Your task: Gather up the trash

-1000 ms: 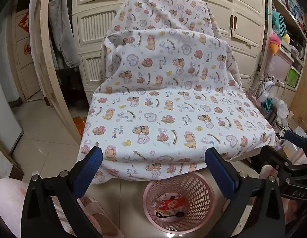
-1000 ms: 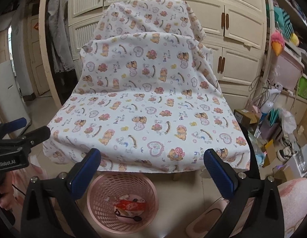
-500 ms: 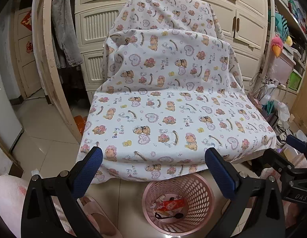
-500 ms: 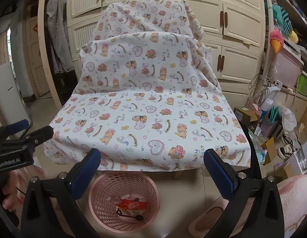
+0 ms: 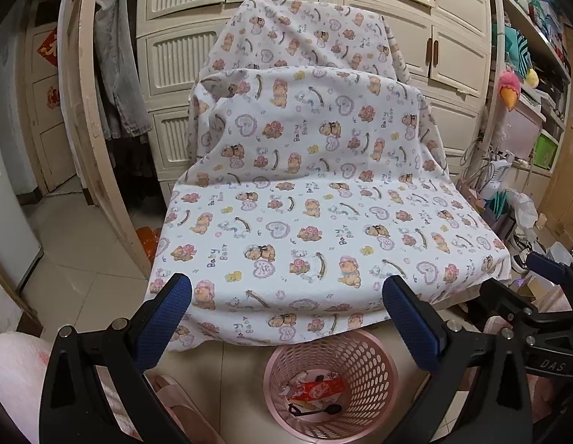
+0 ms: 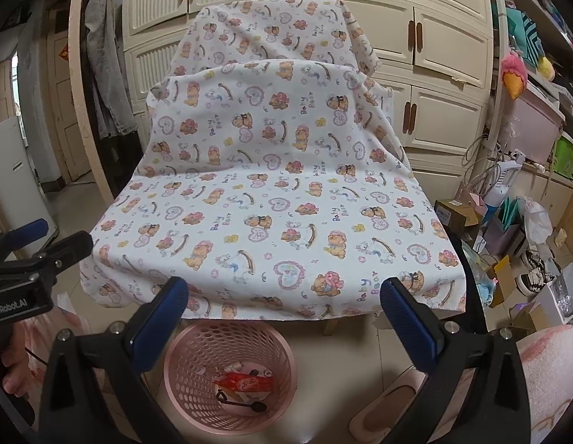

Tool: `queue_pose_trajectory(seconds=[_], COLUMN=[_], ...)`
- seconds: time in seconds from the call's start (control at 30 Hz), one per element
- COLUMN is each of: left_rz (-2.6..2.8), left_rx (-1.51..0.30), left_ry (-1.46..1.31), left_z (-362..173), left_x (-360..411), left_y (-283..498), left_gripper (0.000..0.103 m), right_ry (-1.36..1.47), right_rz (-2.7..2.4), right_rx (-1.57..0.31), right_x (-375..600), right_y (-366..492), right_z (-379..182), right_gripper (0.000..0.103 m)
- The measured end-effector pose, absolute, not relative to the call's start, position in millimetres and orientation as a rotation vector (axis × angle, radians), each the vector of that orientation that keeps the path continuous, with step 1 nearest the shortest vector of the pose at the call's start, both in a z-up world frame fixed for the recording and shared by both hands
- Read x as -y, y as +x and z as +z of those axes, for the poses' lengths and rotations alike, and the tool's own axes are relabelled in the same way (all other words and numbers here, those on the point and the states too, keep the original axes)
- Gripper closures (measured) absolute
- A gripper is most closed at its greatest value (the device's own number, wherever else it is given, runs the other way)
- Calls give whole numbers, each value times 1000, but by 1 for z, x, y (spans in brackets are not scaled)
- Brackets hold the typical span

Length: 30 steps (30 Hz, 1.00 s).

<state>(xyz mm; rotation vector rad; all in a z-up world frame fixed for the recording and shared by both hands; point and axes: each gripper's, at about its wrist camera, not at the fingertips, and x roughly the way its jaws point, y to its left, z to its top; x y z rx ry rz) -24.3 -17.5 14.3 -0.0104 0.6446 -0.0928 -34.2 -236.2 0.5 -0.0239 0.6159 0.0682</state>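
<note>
A pink perforated bin stands on the floor at the front edge of a cloth-draped seat. Inside lie a red wrapper, a black plastic spoon and small scraps. My left gripper is open above the cloth's front hem, nothing between its blue pads. My right gripper is open too, empty, over the hem and bin. Each gripper shows in the other's view: the right one, the left one.
A bear-print sheet covers the seat and backrest. Cream cupboards stand behind. Boxes, bags and shoes crowd the floor at right. A slipper lies by the bin; hanging clothes and a wooden post are at left.
Both grippers have risen and drawn back slightly; the bin and seat sit lower and a bit smaller in view. Both stay open and empty.
</note>
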Motion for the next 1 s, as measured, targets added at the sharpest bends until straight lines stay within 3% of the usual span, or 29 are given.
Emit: queue_pose_trajectory(seconds=[1.0], left_rz=[-97], left_rx=[-631], left_ry=[30], left_z=[14], left_x=[27], left_y=[-29], left_gripper=[1], right_ry=[-23], right_rz=[59], right_rx=[-622], right_x=[234], right_y=[-32], right_z=[-2], right_gripper=[0])
